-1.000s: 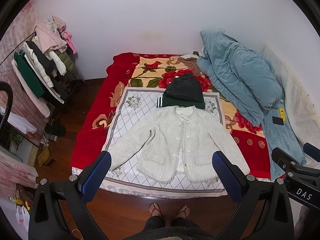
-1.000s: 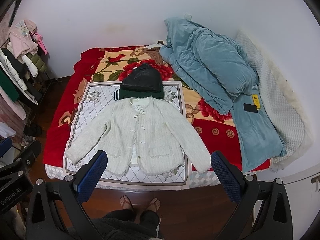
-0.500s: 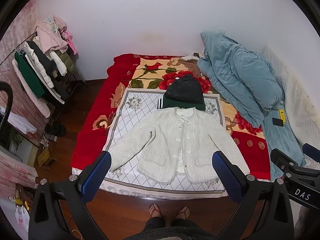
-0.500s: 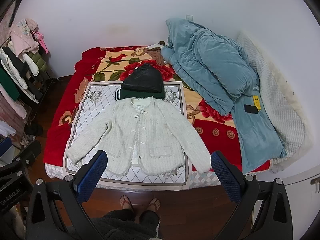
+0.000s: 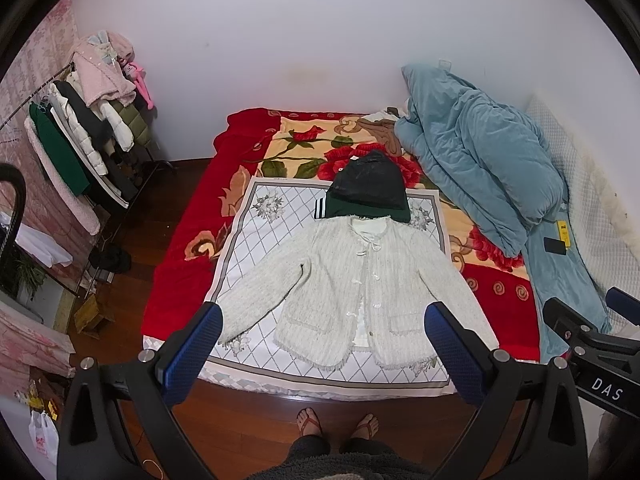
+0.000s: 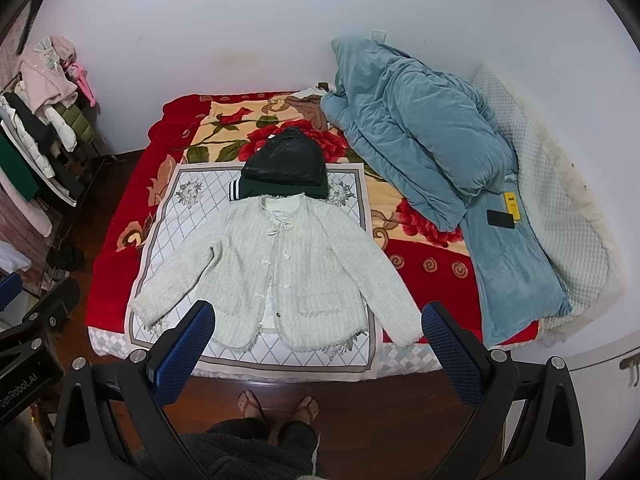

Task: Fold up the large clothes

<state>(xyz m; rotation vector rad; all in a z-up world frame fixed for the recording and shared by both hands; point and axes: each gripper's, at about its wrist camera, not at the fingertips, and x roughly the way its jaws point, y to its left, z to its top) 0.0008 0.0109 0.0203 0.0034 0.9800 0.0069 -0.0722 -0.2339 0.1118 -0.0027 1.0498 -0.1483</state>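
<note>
A cream knit jacket [image 5: 352, 280] lies spread flat, front up, sleeves out, on a white diamond-patterned cloth [image 5: 260, 236] on the bed; it also shows in the right wrist view [image 6: 280, 264]. Above its collar sits a stack of folded dark clothes [image 5: 370, 188], black on green. My left gripper [image 5: 322, 344] is open and empty, held high above the bed's near edge. My right gripper [image 6: 318, 344] is open and empty at the same height, beside the left one.
A bunched blue duvet [image 5: 480, 160] with a phone [image 5: 555, 245] fills the bed's right side. A red floral blanket [image 5: 180, 248] covers the bed. A clothes rack [image 5: 80, 136] stands at left. The person's feet [image 5: 338, 426] stand on the wooden floor at the bed's edge.
Both views have shifted slightly; the bed and jacket sit a little lower and nearer in frame. Both grippers stay open.
</note>
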